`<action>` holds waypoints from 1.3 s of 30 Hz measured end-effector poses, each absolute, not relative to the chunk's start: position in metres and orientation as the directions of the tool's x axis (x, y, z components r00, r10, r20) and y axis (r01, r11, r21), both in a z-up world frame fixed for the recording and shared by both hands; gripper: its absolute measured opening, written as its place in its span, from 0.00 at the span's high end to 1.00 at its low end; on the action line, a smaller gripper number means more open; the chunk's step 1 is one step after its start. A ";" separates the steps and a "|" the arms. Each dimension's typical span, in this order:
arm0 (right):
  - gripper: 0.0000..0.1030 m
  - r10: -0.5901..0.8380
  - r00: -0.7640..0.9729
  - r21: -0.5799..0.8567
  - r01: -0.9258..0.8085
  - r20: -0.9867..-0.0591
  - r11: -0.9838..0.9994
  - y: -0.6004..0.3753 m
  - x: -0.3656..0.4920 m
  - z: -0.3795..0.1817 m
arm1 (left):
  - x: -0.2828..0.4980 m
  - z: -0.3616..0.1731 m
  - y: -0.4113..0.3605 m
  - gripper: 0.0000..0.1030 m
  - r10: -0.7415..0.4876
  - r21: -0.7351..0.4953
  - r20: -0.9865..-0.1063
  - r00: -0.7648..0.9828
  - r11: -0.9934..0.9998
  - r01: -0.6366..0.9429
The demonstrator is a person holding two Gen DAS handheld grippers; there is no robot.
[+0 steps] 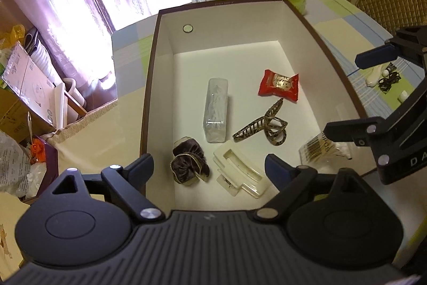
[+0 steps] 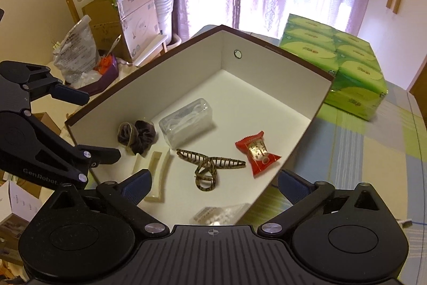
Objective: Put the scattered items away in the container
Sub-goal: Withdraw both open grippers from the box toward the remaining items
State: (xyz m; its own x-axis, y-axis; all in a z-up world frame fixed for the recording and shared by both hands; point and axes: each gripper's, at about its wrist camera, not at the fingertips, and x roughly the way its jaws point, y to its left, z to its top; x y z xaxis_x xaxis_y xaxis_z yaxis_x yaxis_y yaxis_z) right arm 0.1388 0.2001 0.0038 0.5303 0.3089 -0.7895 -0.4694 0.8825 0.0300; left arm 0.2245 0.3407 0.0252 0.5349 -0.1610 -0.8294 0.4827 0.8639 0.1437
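Both tools hang over the brown box (image 1: pixel 149 87) on the desk (image 2: pixel 373 151), tilted down into it. The left tool (image 1: pixel 209 167) is released, empty, above the scrunchie (image 1: pixel 189 164) and cream clip (image 1: pixel 240 172). The right tool (image 2: pixel 214 183) is also spread wide, holding nothing, above the striped claw clip (image 2: pixel 208 170), near the red candy (image 2: pixel 257 152).
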 end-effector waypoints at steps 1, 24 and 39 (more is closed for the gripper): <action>0.00 0.310 0.532 0.031 -0.469 -0.788 0.883 0.198 0.136 0.005 | 0.222 0.028 0.340 0.12 -0.162 0.145 -0.827 0.539 0.864 0.482; 0.00 0.347 0.519 0.059 -0.492 -0.781 0.869 0.173 0.084 0.011 | 0.169 0.042 0.330 0.06 -0.140 0.149 -0.818 0.558 0.885 0.441; 0.00 0.389 0.479 0.073 -0.553 -0.787 0.830 0.156 0.066 0.005 | 0.139 0.040 0.318 0.06 -0.086 0.160 -0.826 0.557 0.912 0.378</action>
